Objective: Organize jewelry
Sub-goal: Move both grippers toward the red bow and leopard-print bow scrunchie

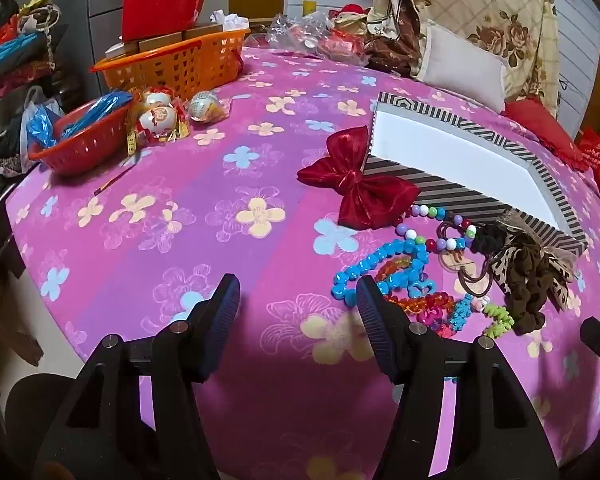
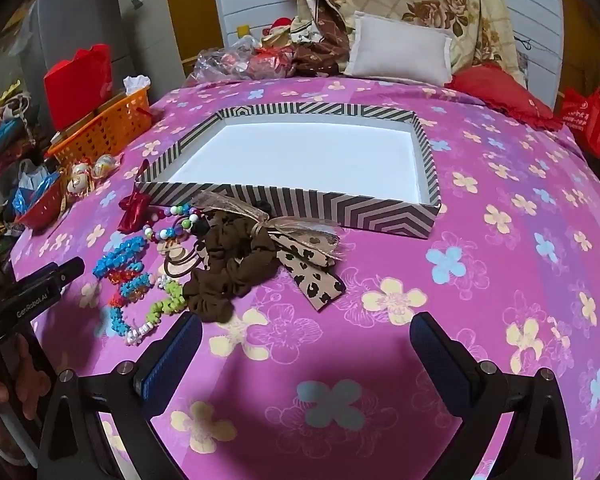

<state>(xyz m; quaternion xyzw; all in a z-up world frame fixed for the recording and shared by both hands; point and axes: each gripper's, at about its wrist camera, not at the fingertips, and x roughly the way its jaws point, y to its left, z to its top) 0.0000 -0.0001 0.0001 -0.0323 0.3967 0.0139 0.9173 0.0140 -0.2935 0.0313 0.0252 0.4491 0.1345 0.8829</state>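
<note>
A striped shallow box [image 2: 284, 200] with a white empty floor lies on the pink flowered cloth; it also shows in the left wrist view [image 1: 452, 188]. In front of it lies a pile of jewelry and hair things: a blue bead bracelet [image 1: 380, 264], a multicolour bead bracelet [image 1: 428, 236], a red bow [image 1: 356, 188], a brown scrunchie [image 2: 228, 264] and a leopard-print bow [image 2: 312, 272]. My left gripper [image 1: 298, 292] is open and empty, just left of the blue bracelet. My right gripper [image 2: 306, 330] is open and empty, in front of the scrunchie.
An orange basket [image 1: 180, 60] and a red basket [image 1: 84, 140] stand at the far left with wrapped balls [image 1: 160, 116] beside them. A white pillow [image 2: 400, 48], a red cushion [image 2: 504, 96] and piled fabric lie behind the box.
</note>
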